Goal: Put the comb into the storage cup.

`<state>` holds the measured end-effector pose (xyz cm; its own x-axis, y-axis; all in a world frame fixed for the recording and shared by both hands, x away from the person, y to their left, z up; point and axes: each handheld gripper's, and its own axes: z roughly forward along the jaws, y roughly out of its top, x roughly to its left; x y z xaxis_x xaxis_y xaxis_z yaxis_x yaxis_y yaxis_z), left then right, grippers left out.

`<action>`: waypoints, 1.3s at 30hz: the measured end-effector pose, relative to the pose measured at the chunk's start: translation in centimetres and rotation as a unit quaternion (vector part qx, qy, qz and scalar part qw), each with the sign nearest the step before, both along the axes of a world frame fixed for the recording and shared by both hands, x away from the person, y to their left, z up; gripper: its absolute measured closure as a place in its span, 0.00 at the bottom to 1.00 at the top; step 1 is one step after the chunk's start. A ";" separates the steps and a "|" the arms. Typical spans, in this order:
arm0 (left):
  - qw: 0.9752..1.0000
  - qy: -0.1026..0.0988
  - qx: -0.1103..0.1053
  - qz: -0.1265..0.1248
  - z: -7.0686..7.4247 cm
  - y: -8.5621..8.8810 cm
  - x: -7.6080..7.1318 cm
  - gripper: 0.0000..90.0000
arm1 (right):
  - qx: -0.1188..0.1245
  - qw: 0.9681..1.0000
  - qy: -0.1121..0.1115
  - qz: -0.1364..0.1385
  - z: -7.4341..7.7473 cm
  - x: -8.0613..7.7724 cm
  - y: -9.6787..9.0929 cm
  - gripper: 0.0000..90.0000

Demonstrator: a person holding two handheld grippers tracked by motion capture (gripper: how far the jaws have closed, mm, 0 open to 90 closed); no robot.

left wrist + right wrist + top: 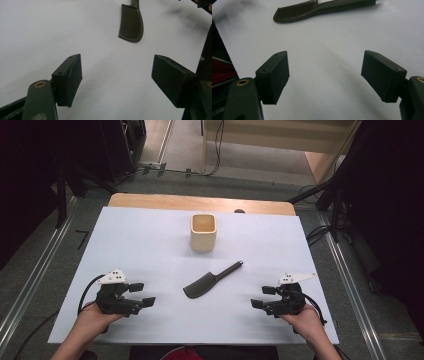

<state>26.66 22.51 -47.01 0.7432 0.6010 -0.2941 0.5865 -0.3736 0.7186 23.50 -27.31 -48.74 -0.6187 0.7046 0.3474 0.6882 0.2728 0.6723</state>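
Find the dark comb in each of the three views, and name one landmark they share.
High view: comb lies mid-table, between the grippers, in front of the cup.
Left gripper view: comb at top, right of centre.
Right gripper view: comb along the top edge.
Shared landmark: the white table cover.

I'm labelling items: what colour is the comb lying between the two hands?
Dark olive-brown all over; the comb shows best in the right gripper view.

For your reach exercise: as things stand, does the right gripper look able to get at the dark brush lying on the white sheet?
Probably yes. The right gripper, jaws open, faces the brush across bare white sheet; nothing lies between.
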 end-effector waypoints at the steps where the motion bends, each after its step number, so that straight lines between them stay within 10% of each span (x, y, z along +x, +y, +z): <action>1: 1.000 0.003 0.000 0.000 0.0 0.0 0.0 0.29 | -0.002 1.000 0.000 -0.001 0.0 0.0 0.1 0.23; 39: 1.000 0.012 0.007 0.003 0.1 -0.2 0.2 0.26 | -0.019 1.000 -0.003 0.006 -0.1 0.0 0.2 0.23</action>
<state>26.84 22.33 -46.90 0.7328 0.6088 -0.3039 0.6057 -0.3801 0.6990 23.55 -27.12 -48.84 -0.6284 0.7100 0.3179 0.6815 0.3054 0.6650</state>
